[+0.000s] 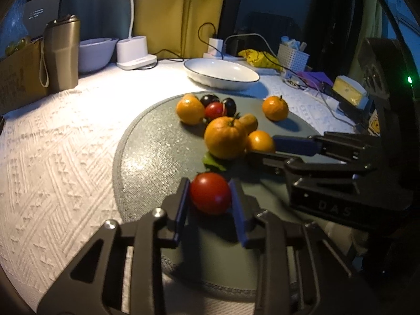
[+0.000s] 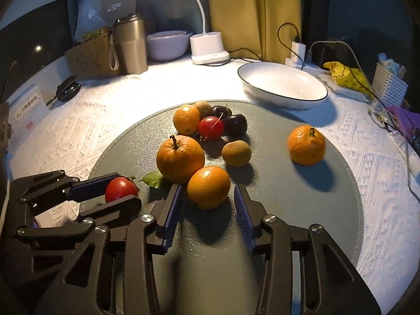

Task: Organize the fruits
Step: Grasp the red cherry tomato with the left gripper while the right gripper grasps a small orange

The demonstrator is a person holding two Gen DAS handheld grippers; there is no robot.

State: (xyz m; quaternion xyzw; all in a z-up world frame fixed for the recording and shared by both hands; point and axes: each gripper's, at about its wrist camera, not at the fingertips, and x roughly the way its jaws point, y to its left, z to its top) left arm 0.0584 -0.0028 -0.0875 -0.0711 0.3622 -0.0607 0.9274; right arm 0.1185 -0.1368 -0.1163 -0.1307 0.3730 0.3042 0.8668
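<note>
A: Gripping already on the left: left gripper [image 1: 210,197] has both blue pads against the red tomato [image 1: 210,193], which sits low on the near part of the grey round mat [image 1: 147,157]. Lift straight up, gently; it looks soft, and extra squeeze could bruise it.

B: Right side?

A: Right gripper [image 2: 207,197] straddles the small orange [image 2: 208,187], jaws at a middling width. Left pad looks close to the skin, right pad shows a sliver of mat between. Not pressing yet, by my reading. That orange touches the big stemmed orange [image 2: 180,158] behind it, so close squarely or the neighbour may roll.

B: Destination?

A: Probably the white bowl [image 2: 283,85], far right, off the mat and empty. Which fruit belongs where is a guess.

B: Rest of the pile?

A: Far cluster: another orange, a second tomato, dark cherries, brownish fruits. A lone orange [image 2: 306,145] sits well apart at right.

B: Unclear bits?

A: Tomato's underside is hidden by the pads, and so is contact with the mat. A green leaf [image 2: 155,179] lies partly under the big orange. Edges blur, clutter at far right is unreadable.
</note>
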